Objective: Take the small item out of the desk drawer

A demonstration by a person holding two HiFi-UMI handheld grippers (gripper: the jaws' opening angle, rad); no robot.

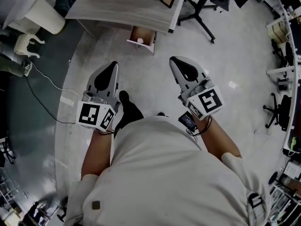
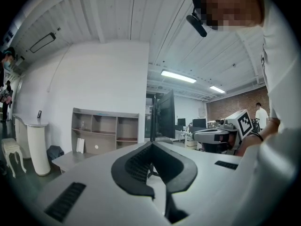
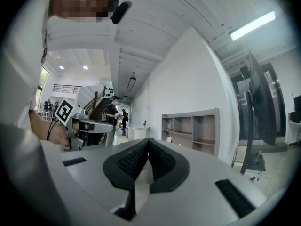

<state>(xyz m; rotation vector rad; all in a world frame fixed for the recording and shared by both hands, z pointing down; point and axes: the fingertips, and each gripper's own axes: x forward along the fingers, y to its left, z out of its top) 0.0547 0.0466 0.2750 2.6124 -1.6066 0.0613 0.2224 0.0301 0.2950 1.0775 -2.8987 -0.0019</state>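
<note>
Item [image 1: 139, 40]: a small pale thing lying in the open drawer [image 1: 146, 37], near its front end. The drawer hangs below the front edge of the tabletop [image 1: 117, 6], at the top of the head view. The item is too small here to tell its shape or material.

Handling, as a judgement:
- Probably light; one gripper should lift it.
- Looks compact, and a rounded form could roll or slip when pinched. Hardness unknown, so close gently.
- The drawer walls stand close around it, so a sideways approach looks cramped. Better to come from above and pinch across its narrowest width, at the middle.
- The other gripper could steady the drawer front if it shifts.

Fingers:
- Left gripper [image 1: 112, 66]: held level over the floor [image 1: 155, 84], well apart from the drawer. Its fingers [image 2: 136, 166] meet at the tips in the left gripper view, with nothing between them and nothing touched.
- Right gripper [image 1: 175, 61]: also level, beside the left one and at about the same distance from the drawer. Its fingers [image 3: 162, 161] are pressed together in the right gripper view, empty and touching nothing.

Both sets of fingers would have to part before any grasp. Neither gripper has reached the drawer, and the item lies untouched.
</note>
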